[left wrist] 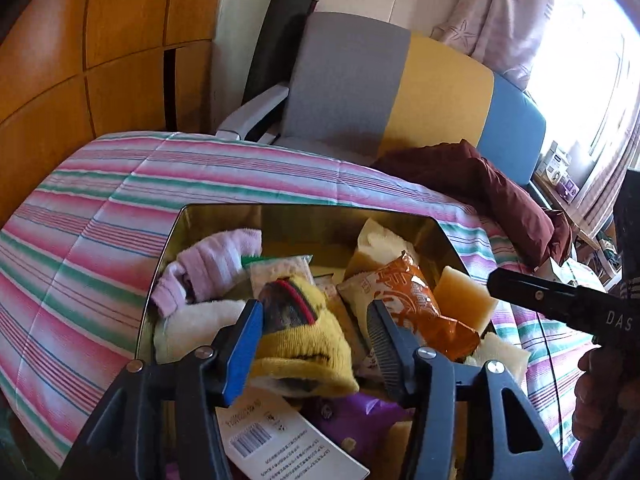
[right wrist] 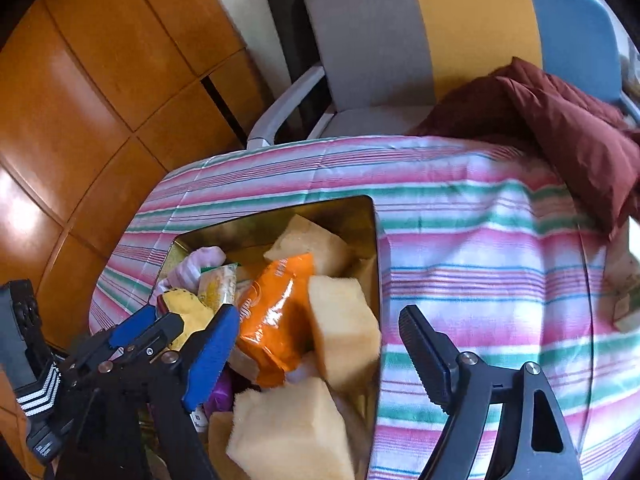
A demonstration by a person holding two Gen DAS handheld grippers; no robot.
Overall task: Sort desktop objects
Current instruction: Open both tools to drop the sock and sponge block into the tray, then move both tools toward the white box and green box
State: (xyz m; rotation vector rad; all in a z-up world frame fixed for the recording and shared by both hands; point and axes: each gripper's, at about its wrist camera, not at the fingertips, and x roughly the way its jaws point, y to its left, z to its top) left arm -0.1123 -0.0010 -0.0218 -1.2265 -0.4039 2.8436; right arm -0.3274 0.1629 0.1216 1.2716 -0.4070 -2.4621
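Left wrist: yellow sock (left wrist: 304, 344) between tool (left wrist: 316, 324) pads.

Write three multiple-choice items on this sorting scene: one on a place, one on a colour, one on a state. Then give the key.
1. Where does the orange snack bag lie?
A. in the gold tin
B. on the chair
C. on the floor

2. What colour is the sock between the left gripper's fingers?
A. purple
B. yellow
C. blue

3. How does the right gripper stand?
A. clamped on a bag
B. out of view
C. open

Key: 1 A, the bag sits among the tin's contents; 2 B, yellow knit with a red-green band; 3 C, its fingers are spread wide, pressing on nothing.
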